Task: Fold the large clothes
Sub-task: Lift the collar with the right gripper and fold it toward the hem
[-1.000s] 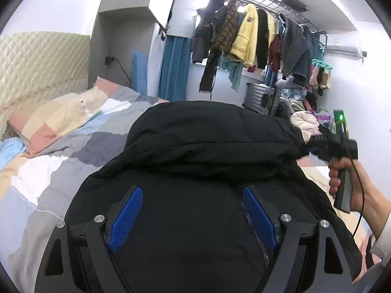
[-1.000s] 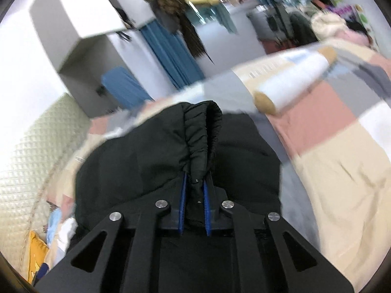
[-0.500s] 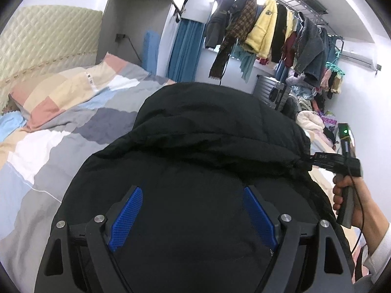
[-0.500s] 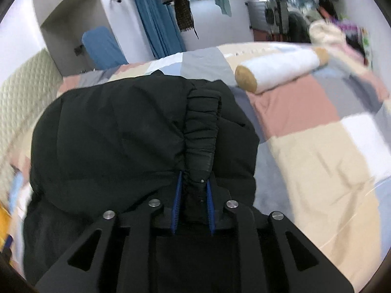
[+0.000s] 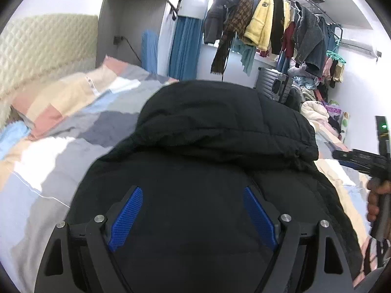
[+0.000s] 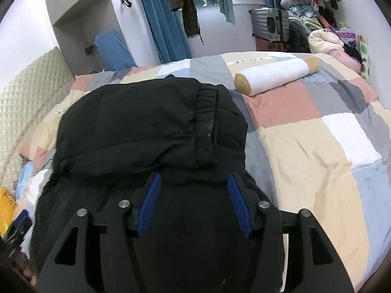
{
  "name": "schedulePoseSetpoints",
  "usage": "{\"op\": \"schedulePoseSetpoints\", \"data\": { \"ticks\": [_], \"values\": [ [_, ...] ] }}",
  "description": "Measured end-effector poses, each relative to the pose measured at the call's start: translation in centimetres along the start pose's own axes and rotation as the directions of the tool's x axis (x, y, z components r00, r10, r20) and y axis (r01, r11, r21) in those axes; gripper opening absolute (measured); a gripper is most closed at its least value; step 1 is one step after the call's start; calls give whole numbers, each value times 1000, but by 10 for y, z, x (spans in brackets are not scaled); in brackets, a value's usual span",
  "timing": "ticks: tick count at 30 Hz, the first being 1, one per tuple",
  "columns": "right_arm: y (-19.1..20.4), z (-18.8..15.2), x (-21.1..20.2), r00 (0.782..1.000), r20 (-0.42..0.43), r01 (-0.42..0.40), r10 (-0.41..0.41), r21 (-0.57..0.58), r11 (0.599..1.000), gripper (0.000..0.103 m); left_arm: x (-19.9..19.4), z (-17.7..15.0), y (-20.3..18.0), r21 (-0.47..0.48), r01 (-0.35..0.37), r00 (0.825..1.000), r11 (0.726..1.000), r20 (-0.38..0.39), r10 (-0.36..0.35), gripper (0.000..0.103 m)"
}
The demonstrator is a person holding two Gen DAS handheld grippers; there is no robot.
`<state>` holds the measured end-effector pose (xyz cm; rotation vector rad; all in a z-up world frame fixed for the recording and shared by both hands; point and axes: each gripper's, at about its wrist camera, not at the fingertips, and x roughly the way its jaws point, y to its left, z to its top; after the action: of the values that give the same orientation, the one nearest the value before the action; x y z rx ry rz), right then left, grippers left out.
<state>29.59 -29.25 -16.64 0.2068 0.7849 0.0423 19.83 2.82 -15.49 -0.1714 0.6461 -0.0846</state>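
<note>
A black puffer jacket point(image 5: 220, 134) lies folded on the patchwork bed; in the right wrist view it point(image 6: 146, 127) fills the middle, with its elastic cuff point(image 6: 207, 127) lying on top. My left gripper point(image 5: 193, 217) is open, just above the jacket's near part. My right gripper point(image 6: 193, 202) is open and empty, just behind the cuff. The right gripper also shows at the right edge of the left wrist view point(image 5: 361, 158), clear of the jacket.
The patchwork duvet point(image 6: 317, 141) covers the bed. A white bolster with tan ends point(image 6: 276, 75) lies beyond the jacket. A padded headboard point(image 5: 44, 48) is at left. A rack of hanging clothes point(image 5: 268, 31), a suitcase point(image 6: 271, 24) and piled laundry stand behind.
My right gripper has opened and let go of the jacket's cuff, which now lies flat on the folded jacket. The right gripper has drawn back. The left gripper stays open above the jacket.
</note>
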Motion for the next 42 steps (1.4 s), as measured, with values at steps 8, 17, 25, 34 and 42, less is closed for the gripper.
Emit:
{"op": "schedulePoseSetpoints", "data": {
  "ticks": [8,17,25,34,42],
  "values": [
    [9,-45,-56,1000,17,-9,9,-7,1000,58,-19,-2,-5,30,22,999,999,40,-23,84],
    [17,-84,-108,993,99,-68,65,25,997,58,-58,-6,0,27,71,996,997,50,-72,84],
    [-4,-89,-139,972,36,-234,232,71,970,58,-91,-7,43,-26,122,989,992,-80,-124,84],
    [-68,-97,-136,927,-154,-326,342,124,937,70,-81,-1,154,-286,112,924,952,-323,-206,84],
    [-120,-145,-56,788,-427,-338,443,300,892,80,-44,-43,199,-461,57,828,886,-474,-300,84]
  ]
}}
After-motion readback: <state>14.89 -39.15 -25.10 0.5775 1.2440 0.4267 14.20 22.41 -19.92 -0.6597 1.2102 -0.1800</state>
